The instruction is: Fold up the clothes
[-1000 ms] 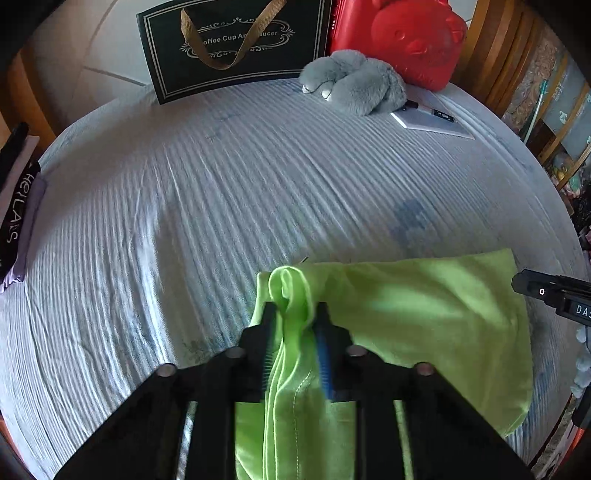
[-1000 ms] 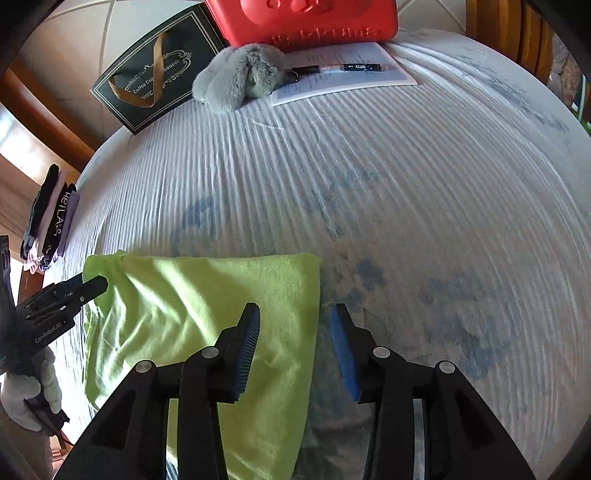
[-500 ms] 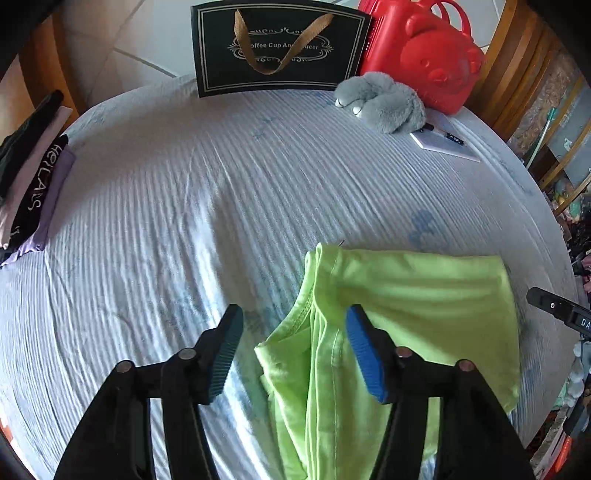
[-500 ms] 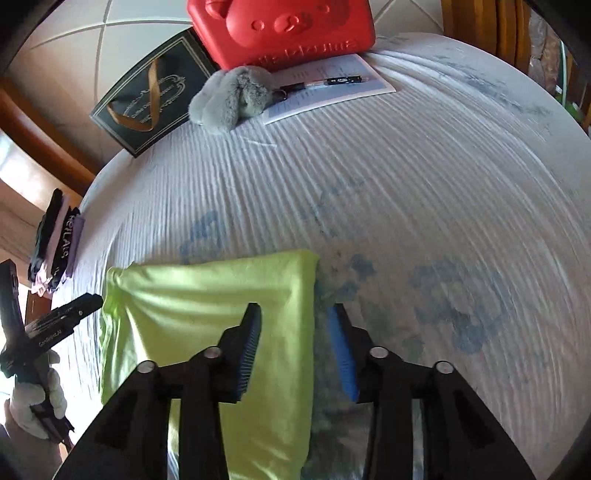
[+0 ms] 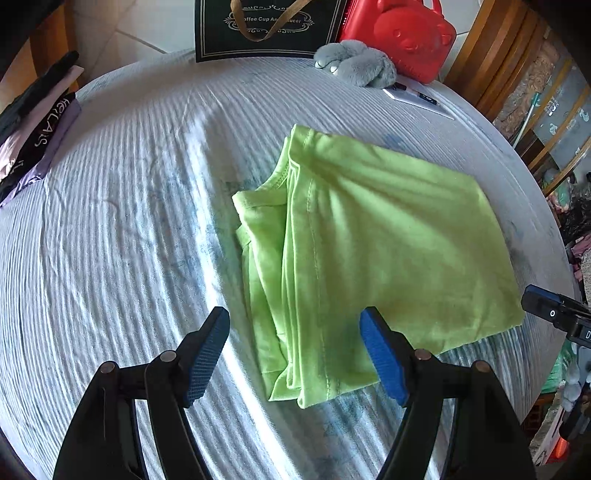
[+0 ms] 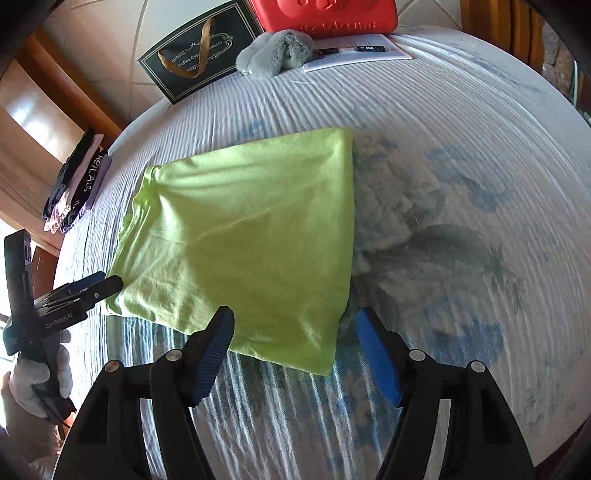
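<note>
A lime-green garment (image 5: pixel 369 229) lies folded in a flat rectangle on the round table's striped cloth (image 5: pixel 110 258), its layered edges toward the left gripper. My left gripper (image 5: pixel 293 321) hovers open over the garment's near left edge, pads clear of the fabric. In the right wrist view the garment (image 6: pixel 251 229) shows its smooth folded side. My right gripper (image 6: pixel 295 319) hangs above its near right corner with jaws opening; the corner shows between them, unpressed. Each gripper shows at the edge of the other's view: the left gripper (image 6: pixel 85 288), the right gripper (image 5: pixel 554 317).
A stack of folded clothes (image 5: pixel 33 136) sits at the table's left edge. At the far side stand a black gift bag (image 5: pixel 266 26), a grey plush toy (image 5: pixel 358 66), a red case (image 5: pixel 406 33) and a paper with a pen (image 5: pixel 417 99). A gloved hand (image 6: pixel 33 373) holds the left gripper.
The left gripper let go of the green fold, opened wide and drew back. The right gripper's jaws widened and it pulled back too. The garment now lies flat.
</note>
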A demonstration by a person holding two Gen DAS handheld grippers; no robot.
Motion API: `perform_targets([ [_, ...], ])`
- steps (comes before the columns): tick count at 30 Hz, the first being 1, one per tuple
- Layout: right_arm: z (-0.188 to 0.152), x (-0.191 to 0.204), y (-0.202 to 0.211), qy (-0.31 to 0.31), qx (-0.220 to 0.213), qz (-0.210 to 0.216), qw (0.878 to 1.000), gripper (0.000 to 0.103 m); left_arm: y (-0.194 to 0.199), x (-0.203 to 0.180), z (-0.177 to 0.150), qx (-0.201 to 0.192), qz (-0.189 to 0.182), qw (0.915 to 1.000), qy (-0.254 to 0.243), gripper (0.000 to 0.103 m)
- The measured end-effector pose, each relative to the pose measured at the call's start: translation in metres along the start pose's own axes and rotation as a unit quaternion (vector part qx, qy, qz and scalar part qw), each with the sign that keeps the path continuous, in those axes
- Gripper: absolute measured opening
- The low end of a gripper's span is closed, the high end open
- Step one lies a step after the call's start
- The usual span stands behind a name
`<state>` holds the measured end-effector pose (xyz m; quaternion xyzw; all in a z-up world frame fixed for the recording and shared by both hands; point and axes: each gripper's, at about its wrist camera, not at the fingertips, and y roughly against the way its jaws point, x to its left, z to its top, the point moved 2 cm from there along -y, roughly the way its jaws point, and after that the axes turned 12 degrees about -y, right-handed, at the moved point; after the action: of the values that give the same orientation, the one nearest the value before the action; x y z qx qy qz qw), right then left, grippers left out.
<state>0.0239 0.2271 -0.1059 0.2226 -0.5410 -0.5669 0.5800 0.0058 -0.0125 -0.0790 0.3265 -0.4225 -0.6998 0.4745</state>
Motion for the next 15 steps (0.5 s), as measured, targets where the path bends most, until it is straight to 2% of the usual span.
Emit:
perform_targets([
  [4, 0.01, -0.006, 0.005, -0.016, -0.01, 0.004, 1.0, 0.067, -0.01, 0.01, 0.01, -0.003, -0.015, 0.9996, 0.022, 0.074],
  [6, 0.016, -0.009, 0.005, -0.017, -0.009, 0.003, 1.0, 0.059, -0.015, 0.017, 0.011, -0.001, -0.022, 0.999, 0.038, 0.073],
  [12, 0.032, -0.016, -0.005, -0.018, 0.003, 0.02, 1.0, 0.059, -0.027, 0.026, 0.011, -0.002, -0.046, 0.998, 0.043, 0.072],
  [13, 0.034, -0.017, -0.007, -0.019, 0.004, 0.021, 1.0, 0.058, -0.028, 0.027, 0.011, -0.002, -0.052, 0.9977, 0.044, 0.058],
  [15, 0.038, -0.018, -0.012, -0.02, 0.005, 0.026, 0.999, 0.058, -0.028, 0.024, 0.011, 0.001, -0.067, 0.9968, 0.044, 0.041],
])
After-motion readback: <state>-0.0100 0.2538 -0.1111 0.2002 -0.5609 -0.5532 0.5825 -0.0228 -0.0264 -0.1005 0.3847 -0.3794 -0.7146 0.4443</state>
